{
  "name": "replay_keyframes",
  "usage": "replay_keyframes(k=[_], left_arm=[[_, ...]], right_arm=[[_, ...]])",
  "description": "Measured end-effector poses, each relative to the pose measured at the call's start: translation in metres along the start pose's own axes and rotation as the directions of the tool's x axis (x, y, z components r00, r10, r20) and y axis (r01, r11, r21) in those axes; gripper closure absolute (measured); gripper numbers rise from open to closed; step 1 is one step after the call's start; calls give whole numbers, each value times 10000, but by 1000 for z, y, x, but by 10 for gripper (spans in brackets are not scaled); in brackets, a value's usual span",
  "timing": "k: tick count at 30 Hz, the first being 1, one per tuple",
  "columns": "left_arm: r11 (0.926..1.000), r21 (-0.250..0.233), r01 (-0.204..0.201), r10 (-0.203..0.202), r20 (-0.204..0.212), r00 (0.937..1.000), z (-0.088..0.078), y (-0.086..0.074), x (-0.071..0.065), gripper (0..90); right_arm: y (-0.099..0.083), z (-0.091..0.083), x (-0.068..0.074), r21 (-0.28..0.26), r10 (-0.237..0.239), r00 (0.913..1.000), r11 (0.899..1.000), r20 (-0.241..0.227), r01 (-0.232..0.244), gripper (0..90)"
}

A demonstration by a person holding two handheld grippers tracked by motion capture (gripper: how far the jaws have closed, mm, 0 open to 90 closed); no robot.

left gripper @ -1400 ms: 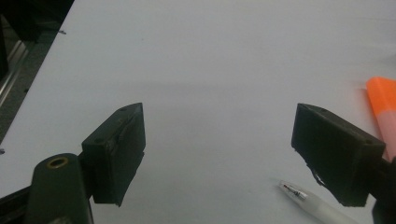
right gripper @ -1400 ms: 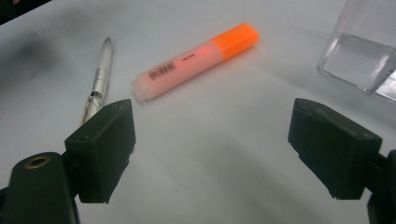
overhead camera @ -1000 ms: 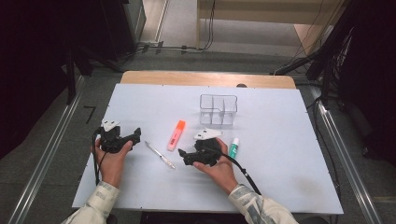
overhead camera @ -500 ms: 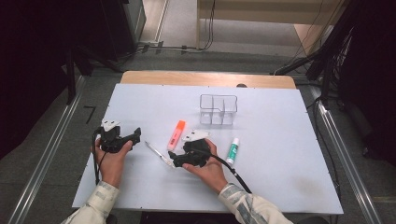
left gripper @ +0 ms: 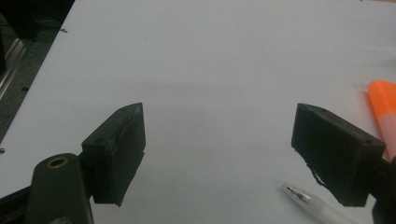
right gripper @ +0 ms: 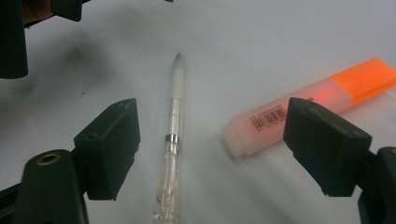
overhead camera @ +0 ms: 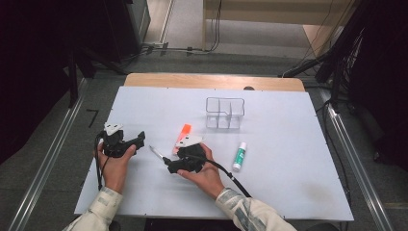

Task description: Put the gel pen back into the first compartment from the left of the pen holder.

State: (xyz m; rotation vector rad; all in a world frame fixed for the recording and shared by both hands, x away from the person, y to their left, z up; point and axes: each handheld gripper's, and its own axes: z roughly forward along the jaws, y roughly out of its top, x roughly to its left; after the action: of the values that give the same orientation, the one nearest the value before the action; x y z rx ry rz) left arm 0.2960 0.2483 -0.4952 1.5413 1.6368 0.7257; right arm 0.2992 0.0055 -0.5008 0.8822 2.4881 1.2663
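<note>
— Where's your right gripper (overhead camera: 167, 162) now?

— Low over the table (overhead camera: 288, 192), my right hand (overhead camera: 204, 169) laid across its back, pointing left. Its jaws have just been closing a little but stand wide, with the clear pen (right gripper: 172, 140) lying on the table between them, untouched. The orange highlighter (right gripper: 308, 102) lies just beside the pen, its end by the far jaw.

— And the left?

— My left gripper (overhead camera: 140, 139) rests near the table's left edge, jaws apart over bare table, holding nothing.
</note>
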Motion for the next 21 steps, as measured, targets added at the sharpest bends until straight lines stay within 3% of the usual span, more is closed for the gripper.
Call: replay_keyframes(k=[9, 11, 21], left_arm=[[10000, -12, 1, -1, -6, 10000, 0, 0, 1, 184], [10000, -9, 2, -2, 0, 10000, 0, 0, 2, 184], [10000, -31, 13, -13, 0, 10000, 0, 0, 3, 185]], right_arm=[[9, 15, 16, 17, -449, 9988, 9990, -169, 450, 258], [11, 21, 19, 37, -480, 9986, 9988, -229, 481, 310], [13, 36, 19, 317, -483, 9988, 9983, -62, 485, 382]])
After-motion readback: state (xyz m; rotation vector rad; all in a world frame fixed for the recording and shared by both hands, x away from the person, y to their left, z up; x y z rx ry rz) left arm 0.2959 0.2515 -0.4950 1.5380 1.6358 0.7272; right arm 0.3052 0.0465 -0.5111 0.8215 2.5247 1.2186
